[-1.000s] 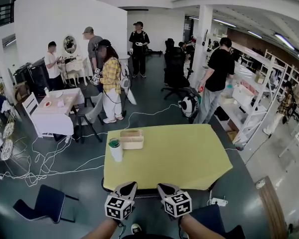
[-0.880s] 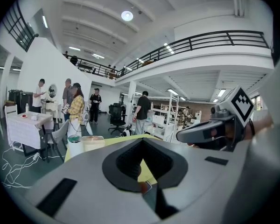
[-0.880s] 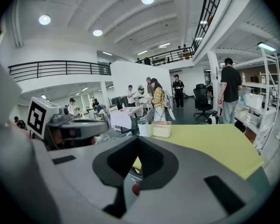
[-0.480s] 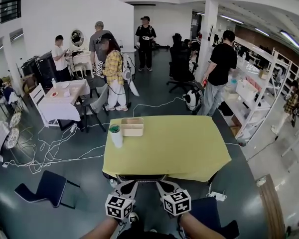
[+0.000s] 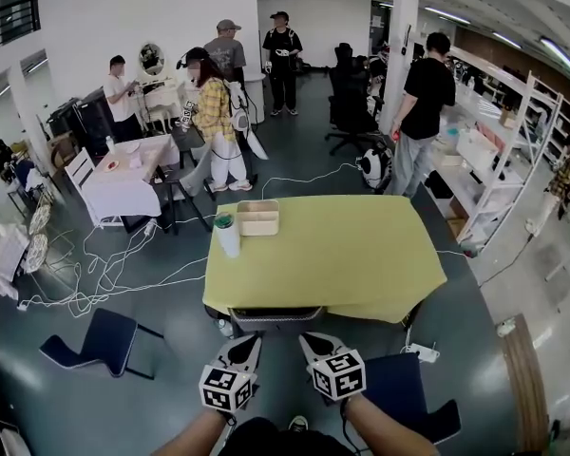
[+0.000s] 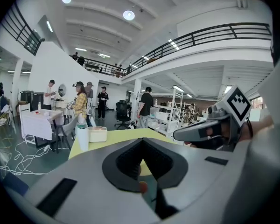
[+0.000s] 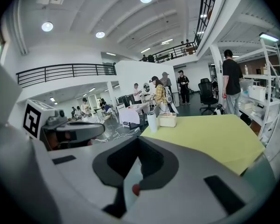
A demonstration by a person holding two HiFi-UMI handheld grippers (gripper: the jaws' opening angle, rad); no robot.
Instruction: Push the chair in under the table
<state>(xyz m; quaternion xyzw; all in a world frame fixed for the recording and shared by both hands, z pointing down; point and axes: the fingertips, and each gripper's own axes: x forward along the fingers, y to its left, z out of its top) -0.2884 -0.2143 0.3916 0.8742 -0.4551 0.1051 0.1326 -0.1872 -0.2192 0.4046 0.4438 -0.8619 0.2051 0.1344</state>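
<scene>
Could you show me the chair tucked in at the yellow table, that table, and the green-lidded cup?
chair [image 5: 275, 319], head view, on the top of its back at the table's near edge.
yellow table [image 5: 351, 255], head view, on bare tabletop.
cup [image 5: 227, 239], head view, on its white side.

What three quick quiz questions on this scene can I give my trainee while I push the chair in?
1. True or false: the chair sits tucked under the near side of the yellow table.
2. What stands on the table right beside the beige box? A: a laptop. B: a white cup with a green lid. C: a plate.
3. Fill in: the jaws of the left gripper and the right gripper are both ____, with nothing between them.
Key: 1 true; 2 B; 3 shut.
</scene>
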